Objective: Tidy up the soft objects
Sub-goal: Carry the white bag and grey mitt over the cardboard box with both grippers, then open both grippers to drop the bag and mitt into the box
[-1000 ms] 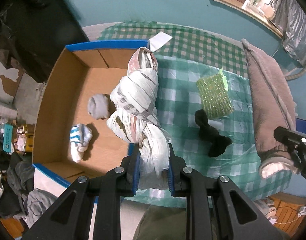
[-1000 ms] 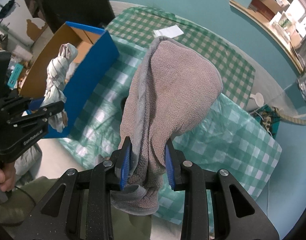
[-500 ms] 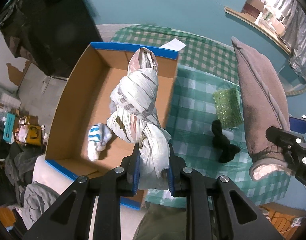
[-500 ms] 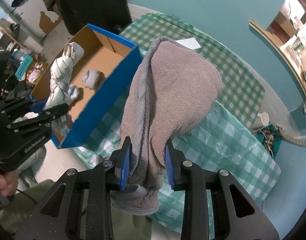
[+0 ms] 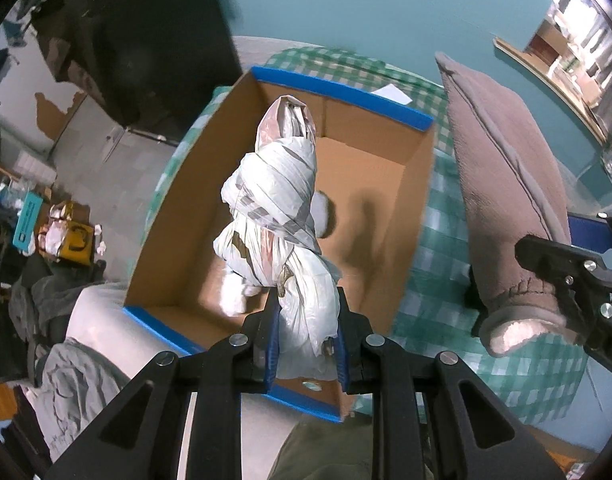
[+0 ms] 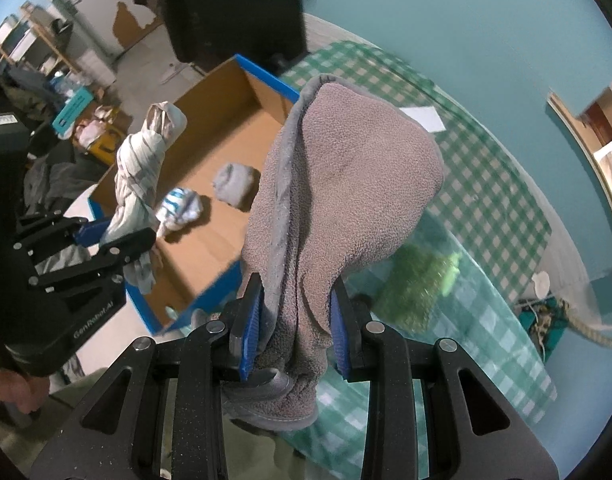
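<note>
- Left tool [image 5: 307, 334] clenches the knotted white bundle [image 5: 274, 208] over the cardboard box [image 5: 178, 216]; lower before letting go.
- Right tool [image 6: 296, 326] grips the brown fleece [image 6: 345, 184] beside the box; bring it across next.

The fleece cloth [image 6: 345, 184] looks matt and nubbly. The knotted bundle [image 5: 278, 216] is thin, crinkled, faintly glossy plastic. The box [image 5: 186, 208] is matt brown cardboard with blue edges; the checked tablecloth [image 6: 485, 184] shines smoothly.
</note>
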